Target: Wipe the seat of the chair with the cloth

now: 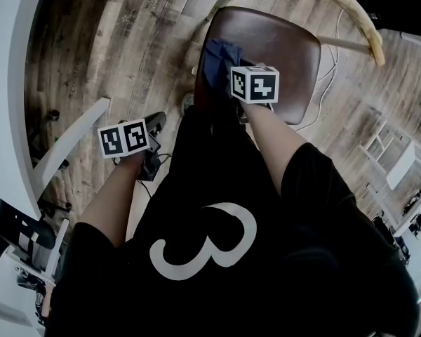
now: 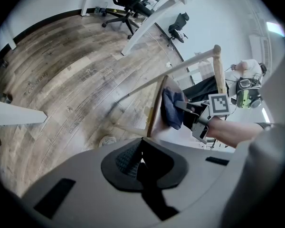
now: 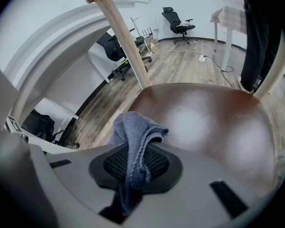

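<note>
The chair's dark brown seat (image 1: 281, 48) lies at the top middle of the head view, below its pale wooden back rail (image 1: 337, 5). A blue cloth (image 1: 221, 60) rests on the seat's left part. My right gripper (image 1: 233, 76) is shut on the blue cloth (image 3: 135, 137), whose bunched end hangs over the seat's (image 3: 204, 122) near-left edge. My left gripper (image 1: 154, 125) hovers over the floor left of the chair, jaws shut (image 2: 141, 161) on nothing. In its view the seat (image 2: 154, 110) appears edge-on with the cloth (image 2: 171, 108) and the right gripper (image 2: 194, 117) on it.
A white desk leg (image 1: 70, 142) slants across the plank floor at left. Cables (image 1: 330, 62) run under the chair's right side, and a white shelf unit (image 1: 393, 153) stands at right. Black office chairs (image 2: 133, 1) stand further off, as does another one (image 3: 178, 18).
</note>
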The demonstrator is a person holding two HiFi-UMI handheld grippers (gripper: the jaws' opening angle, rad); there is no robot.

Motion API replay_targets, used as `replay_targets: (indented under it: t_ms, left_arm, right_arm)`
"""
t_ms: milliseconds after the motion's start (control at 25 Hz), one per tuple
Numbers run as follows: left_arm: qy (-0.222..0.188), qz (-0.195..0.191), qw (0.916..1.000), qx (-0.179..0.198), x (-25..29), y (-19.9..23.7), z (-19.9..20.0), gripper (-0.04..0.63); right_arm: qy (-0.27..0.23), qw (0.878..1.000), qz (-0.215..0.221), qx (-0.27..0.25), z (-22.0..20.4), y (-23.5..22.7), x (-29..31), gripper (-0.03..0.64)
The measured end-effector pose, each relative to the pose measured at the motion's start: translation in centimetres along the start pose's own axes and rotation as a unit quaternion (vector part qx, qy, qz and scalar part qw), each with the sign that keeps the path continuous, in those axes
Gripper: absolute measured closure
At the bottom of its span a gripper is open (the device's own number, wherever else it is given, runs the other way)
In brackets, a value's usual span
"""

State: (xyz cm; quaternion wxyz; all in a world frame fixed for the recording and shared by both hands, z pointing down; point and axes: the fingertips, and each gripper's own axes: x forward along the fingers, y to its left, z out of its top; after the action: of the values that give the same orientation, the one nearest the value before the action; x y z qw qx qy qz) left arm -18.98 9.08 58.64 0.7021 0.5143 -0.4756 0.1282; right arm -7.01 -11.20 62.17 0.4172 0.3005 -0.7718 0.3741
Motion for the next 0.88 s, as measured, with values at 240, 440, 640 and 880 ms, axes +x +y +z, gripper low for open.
replay_targets:
  t_ms: [240, 440, 640, 880]
  left_arm:
    - [0.002, 0.0, 1.0, -0.007, 1.0, -1.2, -0.6, 0.583]
    - [0.008, -0.002, 1.0, 0.002, 2.2, -2.8, -1.2, 0.583]
    - [0.014, -0.002, 0.9999, 0.005, 3.4, -4.0, -2.0, 0.583]
    - [0.027, -0.006, 0.9995, 0.017, 5.4, -6.4, -3.3, 0.583]
  right_arm:
    - [0.006, 1.0, -0.007, 0.001, -1.1, -2.5, -0.9, 0.561]
    - [0.008, 1.0, -0.014, 0.003, -1.8, -5.0, -2.0, 0.561]
    - [0.007, 1.0, -0.02, 0.006, -2.8, -7.4, -3.3, 0.561]
    - [0.011, 0.999, -0.038, 0.01, -4.5, -11.3, -5.6, 0.561]
